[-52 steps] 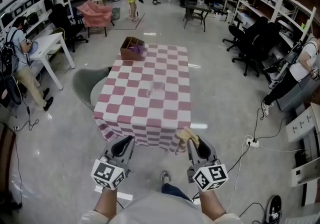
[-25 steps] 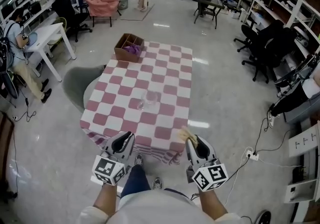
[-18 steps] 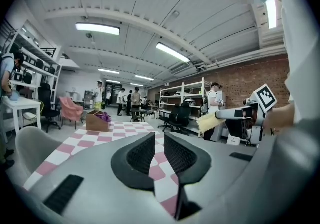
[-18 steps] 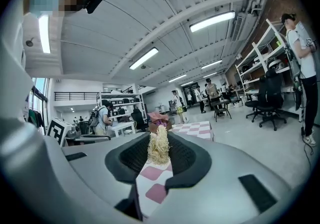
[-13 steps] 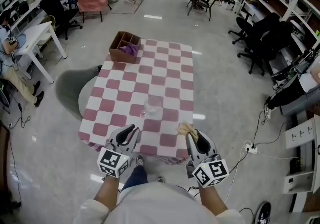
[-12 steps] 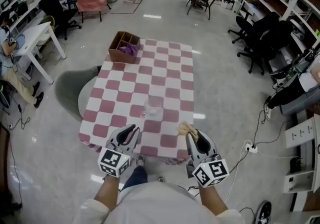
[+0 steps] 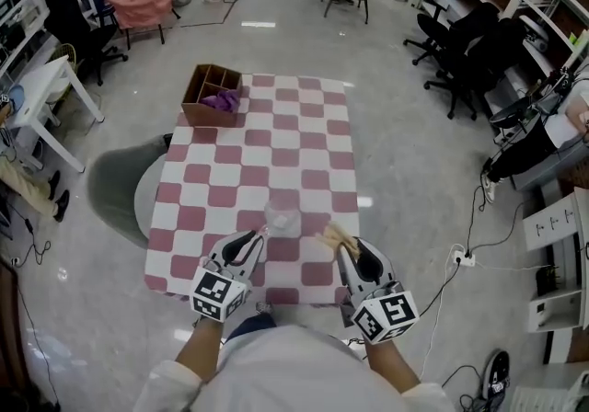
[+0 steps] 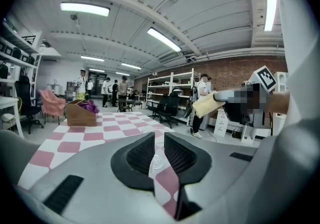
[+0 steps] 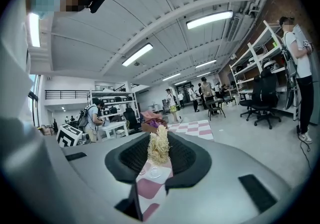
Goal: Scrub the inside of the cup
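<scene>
Cup [image 7: 282, 217] first: it stands upright on the near half of the table [image 7: 221, 182], just beyond the tips of both tools and roughly between them, and neither tool touches it. It is clear, smooth glass. Against the table's pink-and-white checks only its rim and a few glints give it away, and it looks light enough to skid if pushed from one side. The right tool [image 7: 346, 252] is clamped on a scrubber [image 7: 333, 235], a straw-coloured wad of coarse, tangled fibres. The grip is low on the wad, so most of it stands proud of the tips. I take that to be deliberate, since the free end is what has to go down into the cup. Seen along that tool's jaws, the scrubber [image 9: 159, 145] rises like a little tuft with the cup [image 9: 154, 172] just below it. The left tool [image 7: 255, 237] is closed with nothing in it. Its ribbed black pads are drawn close together, and the cup [image 8: 156, 161] shows only as a sliver through the slit between them. By my reckoning it is lined up to steady the glass and would have to open first. At the table's far left corner sits a wooden box [image 7: 210, 96] with dividers, holding some purple fabric [image 7: 221, 100], well apart from the work.
</scene>
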Tool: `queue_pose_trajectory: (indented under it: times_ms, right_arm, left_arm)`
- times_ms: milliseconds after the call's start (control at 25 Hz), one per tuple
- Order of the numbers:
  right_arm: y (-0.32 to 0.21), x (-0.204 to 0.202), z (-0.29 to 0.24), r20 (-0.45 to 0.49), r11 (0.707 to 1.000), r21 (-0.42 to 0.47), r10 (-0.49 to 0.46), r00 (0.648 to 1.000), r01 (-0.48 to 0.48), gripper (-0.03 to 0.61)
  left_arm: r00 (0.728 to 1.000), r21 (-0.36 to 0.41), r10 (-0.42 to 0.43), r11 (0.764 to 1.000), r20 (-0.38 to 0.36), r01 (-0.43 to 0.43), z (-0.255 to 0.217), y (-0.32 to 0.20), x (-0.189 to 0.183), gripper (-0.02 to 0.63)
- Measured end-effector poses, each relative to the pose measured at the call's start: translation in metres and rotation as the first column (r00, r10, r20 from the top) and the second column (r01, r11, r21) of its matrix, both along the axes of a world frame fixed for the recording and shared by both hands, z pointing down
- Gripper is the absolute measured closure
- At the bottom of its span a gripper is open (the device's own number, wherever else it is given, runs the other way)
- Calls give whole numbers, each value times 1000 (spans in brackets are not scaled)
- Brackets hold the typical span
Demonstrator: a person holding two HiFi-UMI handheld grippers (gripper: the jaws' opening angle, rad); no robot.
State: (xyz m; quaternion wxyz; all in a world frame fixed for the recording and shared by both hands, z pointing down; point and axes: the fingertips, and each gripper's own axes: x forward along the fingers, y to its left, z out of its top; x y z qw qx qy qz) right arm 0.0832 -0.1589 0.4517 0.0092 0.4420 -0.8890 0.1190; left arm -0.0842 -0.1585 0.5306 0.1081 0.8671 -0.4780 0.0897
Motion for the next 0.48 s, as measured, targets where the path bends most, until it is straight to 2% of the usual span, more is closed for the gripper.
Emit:
queue_pose_trajectory:
  times_ms: [160,240,360,480]
  right_arm:
    - [-10,0,4,-5,1000,-9,24,1000,-25,472]
    - [-15,1,5,-10,999,-15,39,999,-39,472]
    - [-21,2,9,-20,998,-24,56,998,-56,472]
    - [-25,1,13,-31,997,-32,62,998,-63,471]
  left_arm:
    - [998,-36,52,998,21,-51,16,-12,5,554]
    - [996,-48,80,996,25,-79,22,-18,8,465]
    - [993,-51,114,992,20,-113,29,-26,13,412]
    - [991,-47,135,990,18,-134,36,-35,19,306]
